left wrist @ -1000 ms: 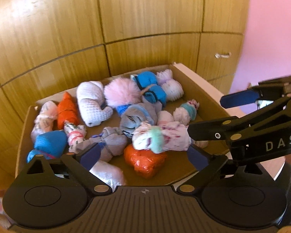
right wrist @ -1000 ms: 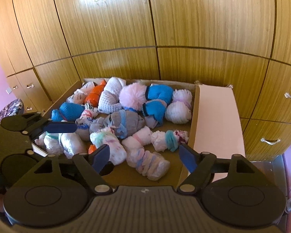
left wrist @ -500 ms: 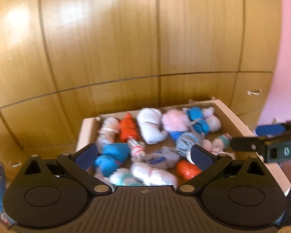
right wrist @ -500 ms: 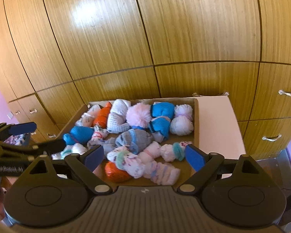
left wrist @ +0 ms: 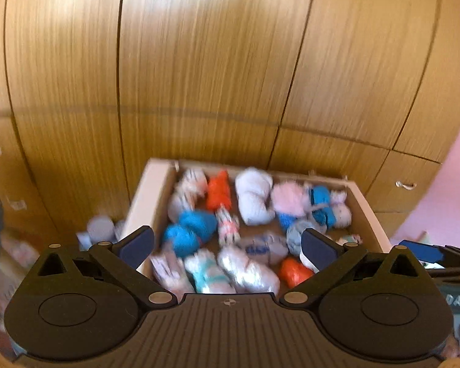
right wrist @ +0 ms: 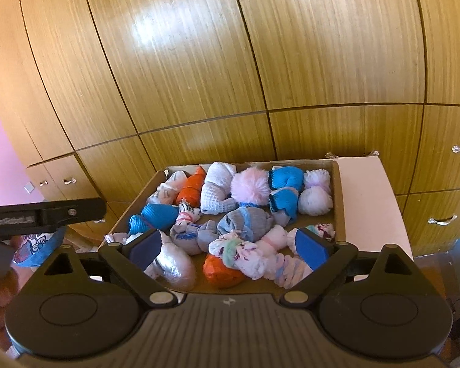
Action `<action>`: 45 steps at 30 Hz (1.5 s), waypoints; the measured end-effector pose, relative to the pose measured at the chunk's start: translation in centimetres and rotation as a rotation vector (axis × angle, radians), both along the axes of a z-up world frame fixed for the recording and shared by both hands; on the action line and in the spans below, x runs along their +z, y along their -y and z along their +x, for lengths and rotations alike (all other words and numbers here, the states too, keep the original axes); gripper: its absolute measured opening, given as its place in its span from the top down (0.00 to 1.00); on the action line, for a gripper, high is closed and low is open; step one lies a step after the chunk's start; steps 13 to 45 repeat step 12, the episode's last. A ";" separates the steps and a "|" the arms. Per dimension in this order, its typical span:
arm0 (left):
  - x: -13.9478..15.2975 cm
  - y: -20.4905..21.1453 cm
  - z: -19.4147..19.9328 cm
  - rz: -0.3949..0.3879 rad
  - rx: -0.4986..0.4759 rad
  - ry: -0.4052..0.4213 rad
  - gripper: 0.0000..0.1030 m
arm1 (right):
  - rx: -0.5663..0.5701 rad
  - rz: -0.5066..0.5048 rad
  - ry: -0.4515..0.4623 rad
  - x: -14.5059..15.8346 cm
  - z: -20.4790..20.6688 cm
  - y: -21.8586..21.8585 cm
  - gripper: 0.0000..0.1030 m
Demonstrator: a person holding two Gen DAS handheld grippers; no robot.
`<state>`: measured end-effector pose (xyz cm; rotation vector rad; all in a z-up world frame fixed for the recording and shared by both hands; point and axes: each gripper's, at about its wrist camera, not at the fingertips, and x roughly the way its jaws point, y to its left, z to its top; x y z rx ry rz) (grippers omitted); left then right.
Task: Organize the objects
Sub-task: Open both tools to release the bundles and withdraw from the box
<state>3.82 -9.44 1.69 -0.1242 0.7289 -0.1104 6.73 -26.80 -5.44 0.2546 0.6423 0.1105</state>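
Both grippers hang above the cardboard box (right wrist: 337, 202) of rolled socks, which lies ahead of and below them, long axis running left to right. Left gripper (left wrist: 227, 245) stands wide open and empty, over the box's left end. Right gripper (right wrist: 228, 247) is opening, nothing between its jaws, squarely over the floral bundle (right wrist: 245, 253), so judged nearer. Partial lettering "DAS" shows on the right gripper's body in the left view.
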 end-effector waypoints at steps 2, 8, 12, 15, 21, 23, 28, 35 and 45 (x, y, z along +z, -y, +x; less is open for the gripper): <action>-0.9 -0.1 1.0 -0.008 -0.012 -0.080 0.00 | -0.003 0.003 -0.011 -0.3 0.0 0.0 0.09; -2.2 -0.1 2.0 -0.003 0.010 -0.156 0.00 | -0.003 0.010 -0.021 -0.8 -0.1 -0.2 0.09; -2.2 0.8 2.1 0.122 0.025 -0.154 0.00 | -0.003 0.014 -0.024 -1.1 -0.1 -0.5 0.09; -2.2 0.8 2.1 0.122 0.025 -0.154 0.00 | -0.003 0.014 -0.024 -1.1 -0.1 -0.5 0.09; -2.2 0.8 2.1 0.122 0.025 -0.154 0.00 | -0.003 0.014 -0.024 -1.1 -0.1 -0.5 0.09; -2.2 0.8 2.1 0.122 0.025 -0.154 0.00 | -0.003 0.014 -0.024 -1.1 -0.1 -0.5 0.09; -2.2 0.8 2.1 0.122 0.025 -0.154 0.00 | -0.003 0.014 -0.024 -1.1 -0.1 -0.5 0.09; -2.2 0.8 2.1 0.122 0.025 -0.154 0.00 | -0.003 0.014 -0.024 -1.1 -0.1 -0.5 0.09; -2.2 0.8 2.1 0.122 0.025 -0.154 0.00 | -0.003 0.014 -0.024 -1.1 -0.1 -0.5 0.09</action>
